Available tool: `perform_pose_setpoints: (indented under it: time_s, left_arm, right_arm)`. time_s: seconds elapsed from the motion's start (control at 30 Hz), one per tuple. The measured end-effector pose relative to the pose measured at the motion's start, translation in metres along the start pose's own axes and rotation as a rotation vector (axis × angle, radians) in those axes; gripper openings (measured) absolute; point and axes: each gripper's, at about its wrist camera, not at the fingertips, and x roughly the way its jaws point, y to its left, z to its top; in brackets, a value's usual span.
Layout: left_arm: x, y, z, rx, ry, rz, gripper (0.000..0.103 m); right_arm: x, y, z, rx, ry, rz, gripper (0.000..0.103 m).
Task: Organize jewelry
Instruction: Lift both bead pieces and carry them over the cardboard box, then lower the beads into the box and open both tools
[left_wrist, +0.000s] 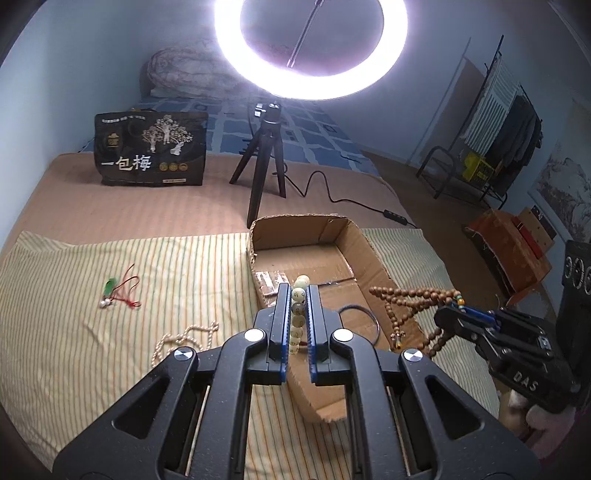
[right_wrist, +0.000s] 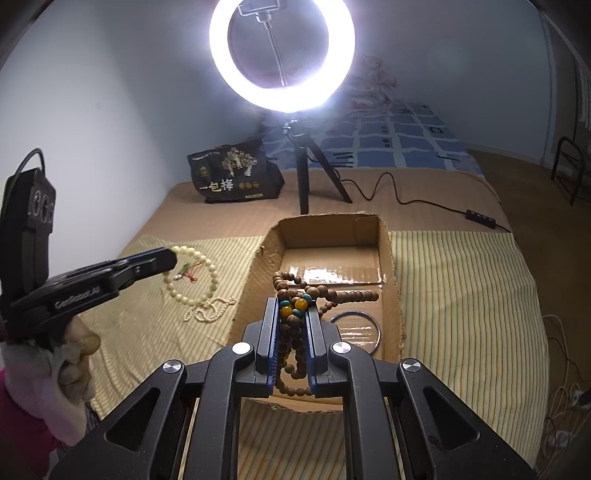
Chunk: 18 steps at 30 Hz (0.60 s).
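Carrying step judged under way. Left gripper (left_wrist: 299, 291), lower centre, is clamped on pale bead bracelet (left_wrist: 298, 314); right gripper (right_wrist: 291, 314) is clamped on wooden bead mala (right_wrist: 325, 295), over cardboard box (right_wrist: 388, 258). Release into box is called for next.

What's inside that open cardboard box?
A thin dark metal bangle lies on the open cardboard box's taped floor. The fingers and hanging brown wooden bead strand hide the near part.

Bright ring light (left_wrist: 311, 48) on tripod (left_wrist: 263, 162) stands on brown bed cover (left_wrist: 147, 206), pale blue walls (left_wrist: 74, 55) behind. Clothes rack (left_wrist: 495, 122) at right, by wood floor (right_wrist: 554, 229).
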Motion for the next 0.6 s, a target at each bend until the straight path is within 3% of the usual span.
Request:
perform_pose_setpoints:
  time_s: [0.6]
  left_arm:
    - [0.073, -0.007, 0.020, 0.032, 0.024, 0.030, 0.006]
  right_arm:
    - [0.028, -0.029, -0.005, 0.028, 0.034, -0.006, 0.011]
